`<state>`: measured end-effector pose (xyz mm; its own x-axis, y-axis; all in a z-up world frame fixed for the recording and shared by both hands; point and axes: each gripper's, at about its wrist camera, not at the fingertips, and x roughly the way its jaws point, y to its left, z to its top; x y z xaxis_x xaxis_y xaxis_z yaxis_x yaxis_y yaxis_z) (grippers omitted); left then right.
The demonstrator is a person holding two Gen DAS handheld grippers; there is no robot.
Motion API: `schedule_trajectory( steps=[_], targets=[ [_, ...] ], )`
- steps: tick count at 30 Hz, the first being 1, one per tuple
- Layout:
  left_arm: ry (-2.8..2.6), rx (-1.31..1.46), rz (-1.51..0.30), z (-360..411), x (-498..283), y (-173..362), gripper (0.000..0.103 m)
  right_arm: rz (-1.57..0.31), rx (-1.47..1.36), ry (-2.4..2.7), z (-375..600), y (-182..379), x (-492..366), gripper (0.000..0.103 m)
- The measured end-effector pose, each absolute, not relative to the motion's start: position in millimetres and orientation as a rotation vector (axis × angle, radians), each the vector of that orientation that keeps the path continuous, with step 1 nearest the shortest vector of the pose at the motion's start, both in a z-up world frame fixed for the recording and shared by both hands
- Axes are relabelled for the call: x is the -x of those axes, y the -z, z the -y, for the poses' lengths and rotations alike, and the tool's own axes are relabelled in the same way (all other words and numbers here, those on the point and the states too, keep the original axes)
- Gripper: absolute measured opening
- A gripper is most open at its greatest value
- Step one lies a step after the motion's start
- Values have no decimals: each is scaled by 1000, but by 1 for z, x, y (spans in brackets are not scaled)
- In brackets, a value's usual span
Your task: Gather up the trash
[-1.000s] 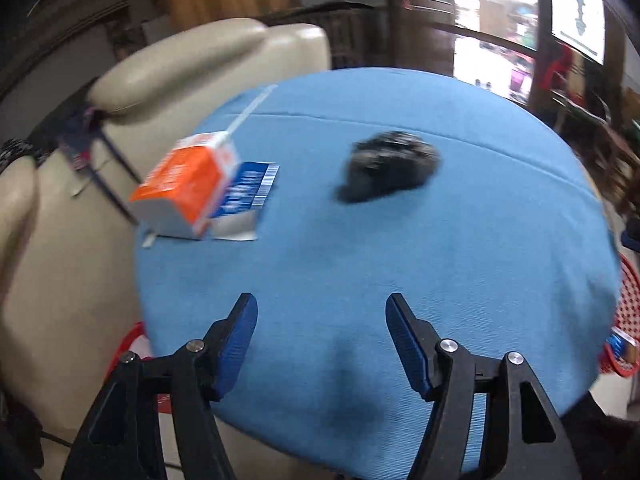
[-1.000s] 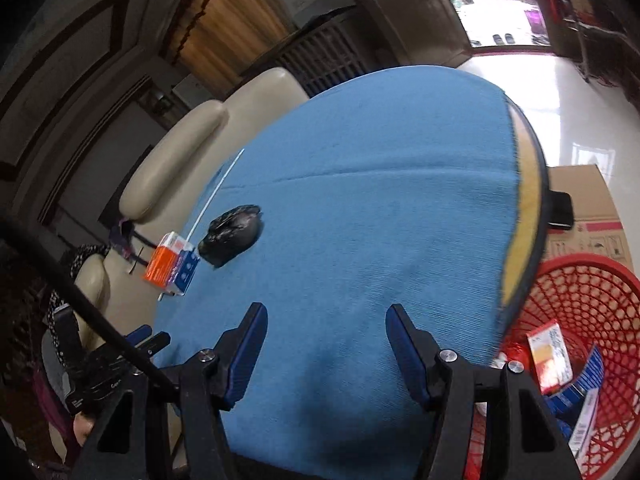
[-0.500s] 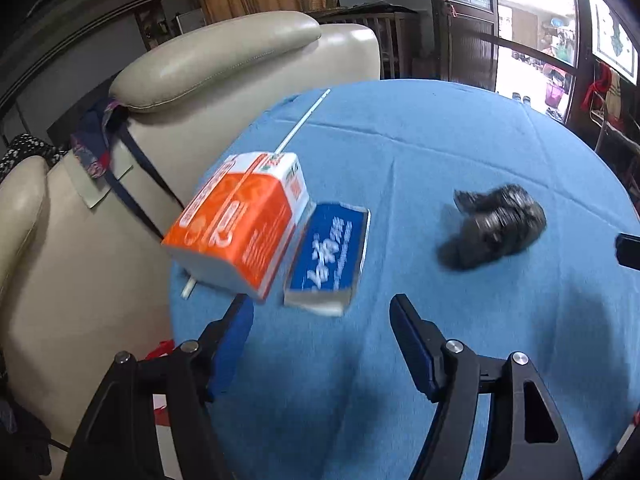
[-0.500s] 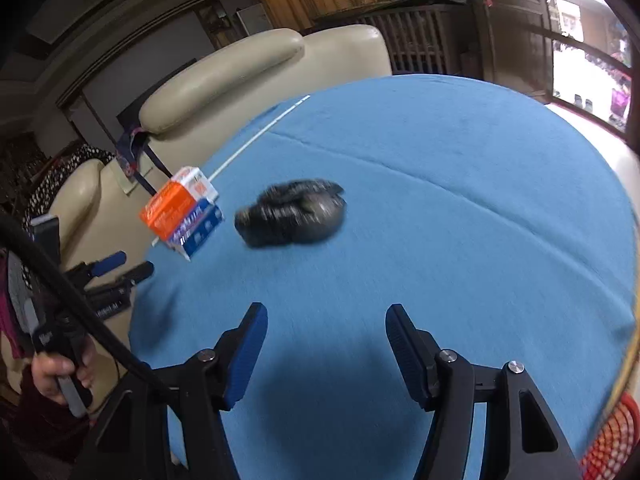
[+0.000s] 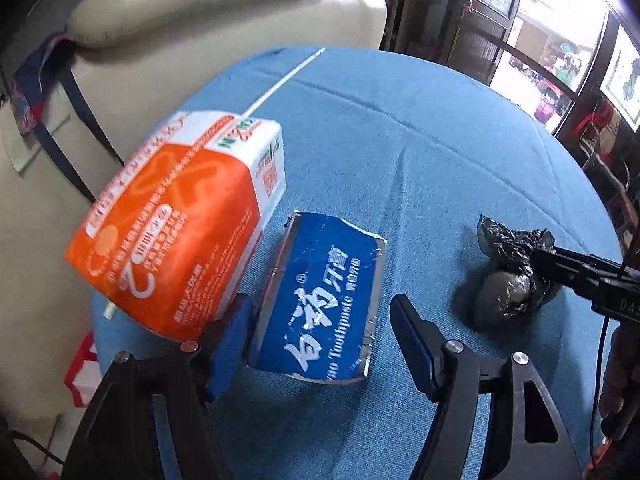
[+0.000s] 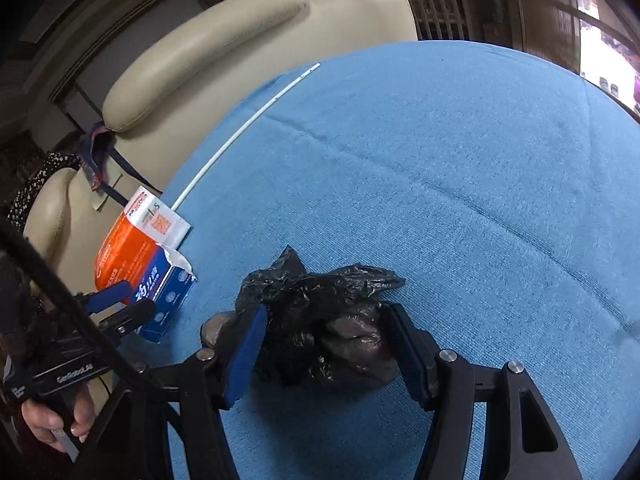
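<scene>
A: What is the largest item shown?

B: A round table [image 5: 420, 152] under a blue cloth, with a cream chair [image 5: 180, 32] just behind its far-left edge.

A: And the trash on it?

B: Three main pieces. Largest is an orange-and-white carton [image 5: 176, 232], at the table's left edge. Its print is blurred; a QR code and what looks like a "5" show on the white end in the right wrist view [image 6: 132, 240].

A: Next?

B: A blue box [image 5: 324, 300] touching the carton's right side. It bears white Chinese characters and the word "Toothpaste"; its far end is torn open, with a silver lining showing.

A: Then?

B: A crumpled black bag [image 6: 320, 328], to the right of the box and apart from it. A thin white stick [image 6: 240, 132] runs from under the carton toward the far edge.

A: How do the grippers stand?

B: The left gripper [image 5: 320, 340] is spread wide, its blue fingers [image 5: 412, 344] on either side of the box's near end; whether they touch it cannot be told. The right gripper [image 6: 324, 348] is also spread, one pad on each side of the bag, at or nearly at its surface; a firm grip cannot be told. Its body reads "DAS" in the left wrist view.
</scene>
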<state>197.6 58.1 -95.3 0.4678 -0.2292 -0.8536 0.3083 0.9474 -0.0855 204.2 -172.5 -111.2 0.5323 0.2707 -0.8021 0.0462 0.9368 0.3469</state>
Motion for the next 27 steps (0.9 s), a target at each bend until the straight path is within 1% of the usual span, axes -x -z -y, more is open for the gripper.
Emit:
schedule_trajectory(
  steps=[2,5,7,8,12,23,25,27],
  targets=[
    [340,-29,-1036,-64,-199,99,71,-1017,-319,-152,170,111,-204,61],
    [352,21,-1022,-71,-197,101,71,-1020,-317,-168,169,110,-205,53],
    [367,12,-1008,-70,-192,101,69,-1002,-308,-170,170,106,-201,44],
    [373,-4,-1001,-67,-191,100,68,-992,-293,-165,170,104,-198,34],
    [387,-2,-989,-63,-186,101,67,-977,-326,-177,182,102,-186,30],
    [462,-19,-972,-53,-151,101,67,-957,-390,-73,241,86,-130,29],
    [484,1,-987,-50,-149,101,67,-953,-412,-66,250,82,-118,25],
    [513,12,-1001,-45,-146,100,66,-948,-425,-45,258,78,-107,24]
  ],
)
